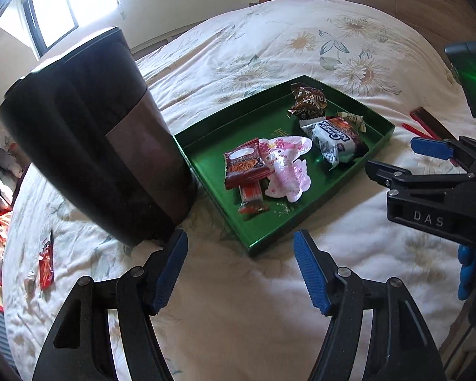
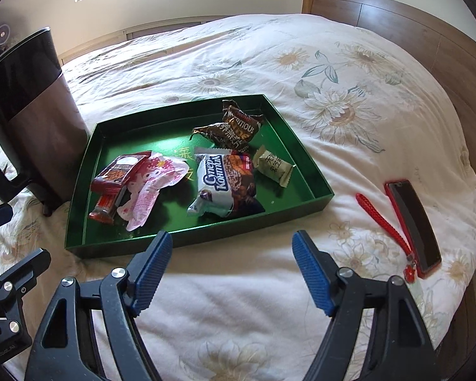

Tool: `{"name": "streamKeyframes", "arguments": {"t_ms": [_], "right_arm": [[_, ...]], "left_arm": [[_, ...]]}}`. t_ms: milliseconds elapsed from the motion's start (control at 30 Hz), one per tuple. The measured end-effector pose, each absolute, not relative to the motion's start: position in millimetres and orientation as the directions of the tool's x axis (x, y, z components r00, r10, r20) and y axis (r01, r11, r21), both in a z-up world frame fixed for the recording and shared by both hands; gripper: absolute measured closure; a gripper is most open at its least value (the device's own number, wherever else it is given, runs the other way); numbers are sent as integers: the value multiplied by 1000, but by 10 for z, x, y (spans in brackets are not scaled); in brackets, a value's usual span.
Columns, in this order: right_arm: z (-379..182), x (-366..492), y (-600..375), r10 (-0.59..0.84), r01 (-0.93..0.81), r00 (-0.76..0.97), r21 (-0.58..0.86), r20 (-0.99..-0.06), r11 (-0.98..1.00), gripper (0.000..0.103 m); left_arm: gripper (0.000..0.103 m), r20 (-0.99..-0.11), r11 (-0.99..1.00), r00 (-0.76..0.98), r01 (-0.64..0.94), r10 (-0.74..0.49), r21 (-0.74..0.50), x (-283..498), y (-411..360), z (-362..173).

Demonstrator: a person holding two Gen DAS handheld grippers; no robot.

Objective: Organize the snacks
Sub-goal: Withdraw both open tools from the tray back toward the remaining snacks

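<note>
A: How many snacks do you have in the green tray (image 2: 314,174)?

B: You have six packets, all inside it; it lies on the bed (image 2: 238,285) beside the bin (image 2: 47,133).

A: Fingers?

B: Your left gripper (image 1: 241,270) and right gripper (image 2: 231,270) both stand spread, pinching nothing, near the tray's front rim.
</note>
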State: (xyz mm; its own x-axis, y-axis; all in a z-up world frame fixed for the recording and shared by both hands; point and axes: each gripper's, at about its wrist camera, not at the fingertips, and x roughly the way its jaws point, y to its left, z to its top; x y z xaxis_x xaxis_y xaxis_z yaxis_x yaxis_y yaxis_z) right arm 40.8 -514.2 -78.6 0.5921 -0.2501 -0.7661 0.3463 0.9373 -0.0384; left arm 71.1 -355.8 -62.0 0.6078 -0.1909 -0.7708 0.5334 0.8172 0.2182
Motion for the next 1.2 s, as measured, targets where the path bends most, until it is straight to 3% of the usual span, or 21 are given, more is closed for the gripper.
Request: {"name": "streamKeyframes", "arguments": {"t_ms": [533, 1200], "right_arm": [[-809, -113, -4596, -224, 340, 571, -21, -790, 940, 0], [-805, -380, -3746, -166, 263, 587, -8, -792, 965, 0]], "left_arm": [[38, -770, 820, 630, 493, -105, 292, 273, -2913, -747], [37, -779, 896, 626, 361, -27, 259, 16, -1848, -850]]}}
